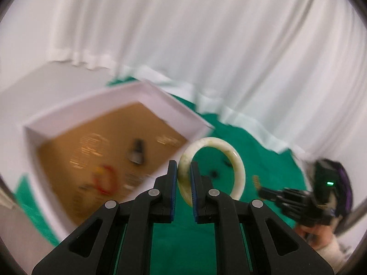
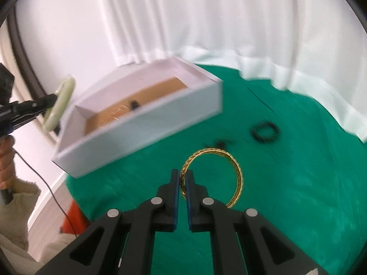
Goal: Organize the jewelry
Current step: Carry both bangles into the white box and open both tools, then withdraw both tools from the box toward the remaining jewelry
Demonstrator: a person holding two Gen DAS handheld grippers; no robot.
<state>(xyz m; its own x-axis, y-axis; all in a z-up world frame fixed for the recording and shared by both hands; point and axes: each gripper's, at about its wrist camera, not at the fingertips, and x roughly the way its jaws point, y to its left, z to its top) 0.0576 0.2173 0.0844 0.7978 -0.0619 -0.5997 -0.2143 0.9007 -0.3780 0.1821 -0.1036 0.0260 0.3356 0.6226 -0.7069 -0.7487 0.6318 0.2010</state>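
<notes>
Between the blue pads of my left gripper (image 1: pixel 183 174) sits a pale jade bangle (image 1: pixel 231 158), pinched by its rim, the ring standing up above the green cloth (image 1: pixel 252 151). Just to its left lies the white box (image 1: pixel 160 96), open, with a brown floor; inside I make out a red loop (image 1: pixel 104 180) and a small dark piece (image 1: pixel 136 152), both blurred. My right gripper (image 2: pixel 182 181) is clamped on the edge of a gold bangle (image 2: pixel 237 174) with an engraved band, held over the same cloth. Beyond it on the cloth lie a black beaded bracelet (image 2: pixel 265 133) and a smaller dark item (image 2: pixel 219 143) too smeared to identify. From the right wrist view, the jade bangle hangs at the box's left end. White drapes (image 2: pixel 206 23) close off the back.
</notes>
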